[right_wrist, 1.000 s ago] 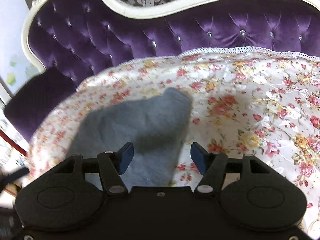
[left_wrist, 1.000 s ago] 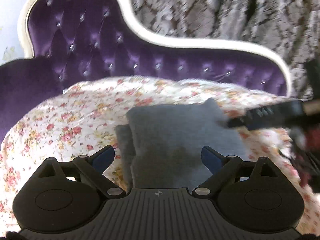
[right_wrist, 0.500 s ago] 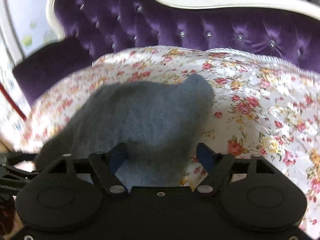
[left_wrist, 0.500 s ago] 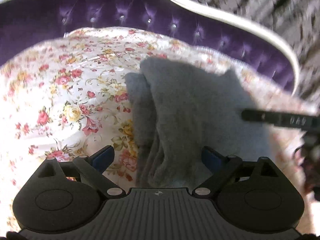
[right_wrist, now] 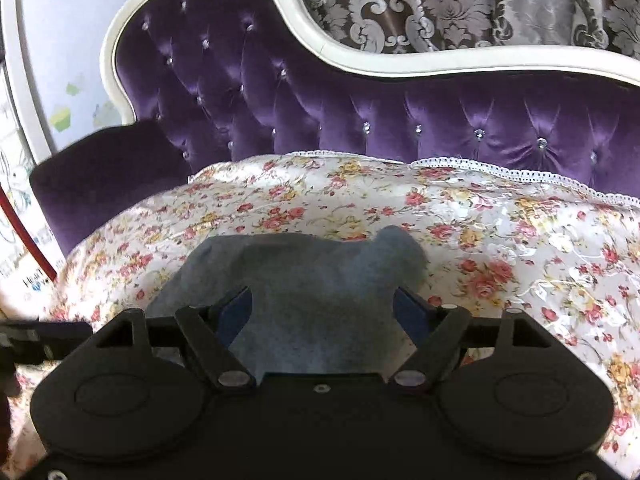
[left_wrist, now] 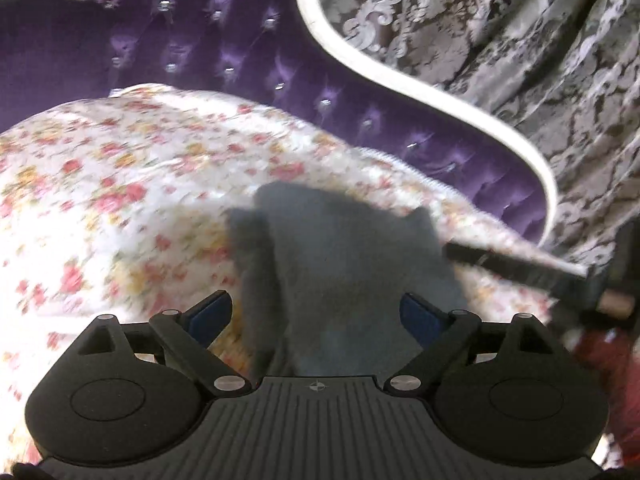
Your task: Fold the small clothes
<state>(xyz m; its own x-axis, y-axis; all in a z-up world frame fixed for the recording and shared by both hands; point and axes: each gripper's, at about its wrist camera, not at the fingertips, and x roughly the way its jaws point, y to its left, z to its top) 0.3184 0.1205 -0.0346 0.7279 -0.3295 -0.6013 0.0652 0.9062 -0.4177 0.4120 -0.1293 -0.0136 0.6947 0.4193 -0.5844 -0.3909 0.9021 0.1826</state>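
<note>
A small grey garment (left_wrist: 340, 264) lies folded on the floral cover (left_wrist: 120, 200) of a purple sofa; it also shows in the right wrist view (right_wrist: 312, 280). My left gripper (left_wrist: 316, 312) is open and empty, hovering over the garment's near edge. My right gripper (right_wrist: 322, 312) is open and empty, its jaws standing either side of the garment's near part. The right gripper's finger (left_wrist: 520, 268) reaches the garment's right corner in the left wrist view. The left gripper's body (right_wrist: 40, 344) shows at the left edge of the right wrist view.
The tufted purple sofa back (right_wrist: 360, 100) with white trim (right_wrist: 400, 64) stands behind the cover. A patterned curtain (left_wrist: 500, 40) hangs beyond. A purple armrest (right_wrist: 100, 172) is at the left.
Both grippers stayed open. The left view swung back up and is blurred with motion. The right gripper drew back and up, so the garment sits lower and the sofa back shows more.
</note>
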